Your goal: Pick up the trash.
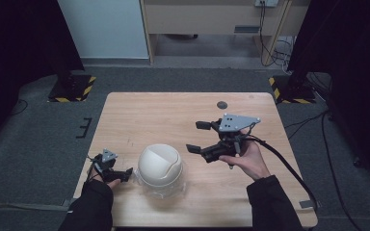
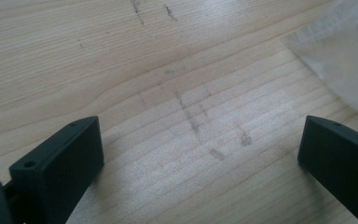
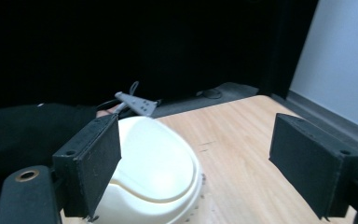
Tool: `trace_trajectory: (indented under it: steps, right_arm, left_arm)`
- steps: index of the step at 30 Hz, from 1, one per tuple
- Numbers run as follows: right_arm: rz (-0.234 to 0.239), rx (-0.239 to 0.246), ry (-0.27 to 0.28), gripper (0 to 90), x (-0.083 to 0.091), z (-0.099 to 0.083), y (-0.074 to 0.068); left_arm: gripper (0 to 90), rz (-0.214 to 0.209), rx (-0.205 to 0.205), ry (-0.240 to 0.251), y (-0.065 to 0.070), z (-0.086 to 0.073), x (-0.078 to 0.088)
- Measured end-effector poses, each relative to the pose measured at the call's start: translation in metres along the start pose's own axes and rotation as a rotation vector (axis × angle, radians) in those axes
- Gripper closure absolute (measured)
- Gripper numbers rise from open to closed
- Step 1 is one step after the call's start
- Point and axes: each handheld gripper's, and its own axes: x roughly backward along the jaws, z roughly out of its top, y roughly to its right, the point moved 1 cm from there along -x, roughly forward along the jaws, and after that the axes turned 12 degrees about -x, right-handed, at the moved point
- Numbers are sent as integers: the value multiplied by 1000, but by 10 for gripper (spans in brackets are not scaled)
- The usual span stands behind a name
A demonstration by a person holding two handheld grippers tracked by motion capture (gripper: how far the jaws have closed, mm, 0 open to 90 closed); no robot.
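A cream dome-shaped shell (image 1: 160, 165) sits at the table's near middle on a sheet of clear plastic (image 1: 173, 191). My left gripper (image 1: 121, 174) lies low on the table just left of the dome, open. In the left gripper view its jaws (image 2: 200, 154) stand wide apart over bare wood, with the clear plastic's edge (image 2: 345, 51) at the upper right. My right gripper (image 1: 197, 137) is held above the table to the right of the dome, open and pointing left at it. In the right gripper view (image 3: 196, 158) the dome (image 3: 158, 168) sits ahead behind the left jaw.
The wooden table (image 1: 173, 115) has a small dark round mark (image 1: 221, 104) near its far edge. Pencil marks (image 2: 196, 121) show on the wood under the left gripper. Dark stands with striped bases (image 1: 72, 89) flank the table's far corners. A cable (image 1: 289, 166) trails from the right gripper.
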Motion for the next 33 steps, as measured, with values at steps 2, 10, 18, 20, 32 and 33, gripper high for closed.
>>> trace_trajectory:
  steps: [2, 10, 18, 20, 32, 33]
  right_arm:
    - [20, 1, -11, 170, -5, -4, -2]
    - [94, -4, -81, 180, -28, -27, -10]
    - [136, -13, -134, 184, -45, -43, -15]
    - [140, -17, -137, 184, -47, -45, -15]
    - [168, -36, -209, 175, -66, -66, -16]
    - [170, -39, -209, 176, -67, -66, -16]
  left_arm:
    - [0, 0, 0, 0, 0, 0, 0]
    - [0, 0, -2, -1, 0, 0, 0]
    - [0, 0, -2, -1, 0, 0, 0]
    - [0, 0, -1, -1, 0, 0, 0]
    - [0, 0, -1, -1, 0, 0, 0]
    - [0, 0, -1, -1, 0, 0, 0]
